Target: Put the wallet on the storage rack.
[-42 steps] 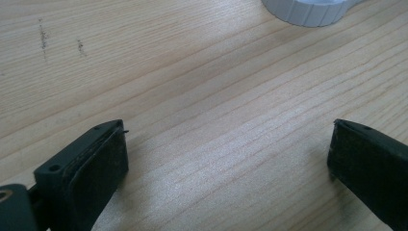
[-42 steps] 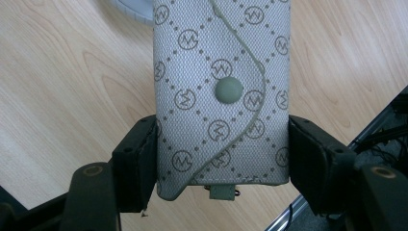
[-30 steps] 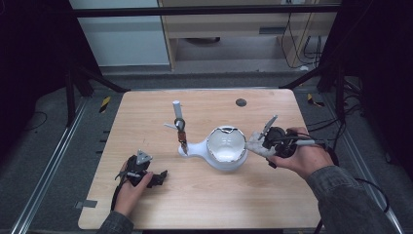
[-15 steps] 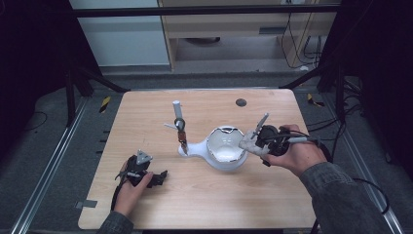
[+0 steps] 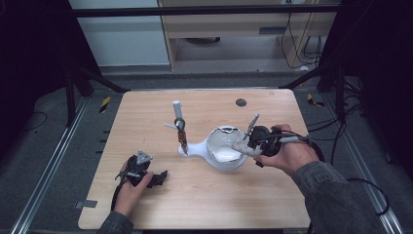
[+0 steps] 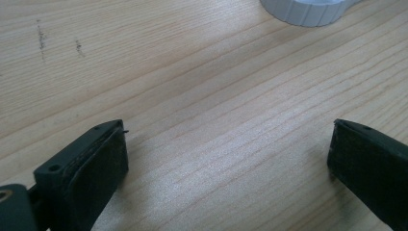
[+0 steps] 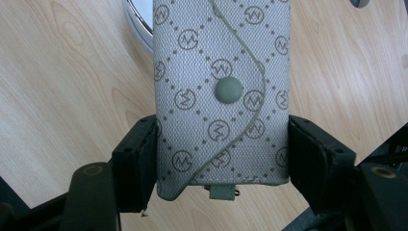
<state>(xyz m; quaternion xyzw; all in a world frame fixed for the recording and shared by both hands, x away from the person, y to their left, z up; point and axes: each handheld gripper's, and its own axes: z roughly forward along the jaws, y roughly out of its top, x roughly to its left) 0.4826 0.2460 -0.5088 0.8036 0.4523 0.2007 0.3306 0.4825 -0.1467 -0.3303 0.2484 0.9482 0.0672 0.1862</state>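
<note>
Table [image 5: 272, 195] of light wood, rectangular, carries everything. White round bowl-like container with a handle or spout on its left side [image 5: 225, 153] sits right of centre on it; in the left gripper view its ribbed white edge [image 6: 308, 12] shows at the top, and in the right gripper view a shiny curved rim [image 7: 137, 26] shows behind the held item.

Right gripper [image 5: 249, 141] is at the container's right rim, held in the person's right hand [image 5: 287, 151], sleeve coming in from the bottom right corner. It is clamped on a grey fabric pouch with a printed monogram pattern and a round snap button [image 7: 221, 91]; both black jaws press the pouch's two sides near its lower end, and the flap curves across the front with the snap closed. In the high view the pouch [image 5: 239, 145] sticks out over the container's right edge.

Left gripper [image 5: 155, 179] rests on the table near the front left, well apart from the container, in the person's left hand [image 5: 127, 187]. Its jaws stand wide apart with bare wood between them, holding nothing.

Small upright stand with a white cylinder top and metal clips [image 5: 178, 122] is just left of the container, its foot near the spout. Small dark round spot [image 5: 240, 102] lies near the far edge of the table.
</note>
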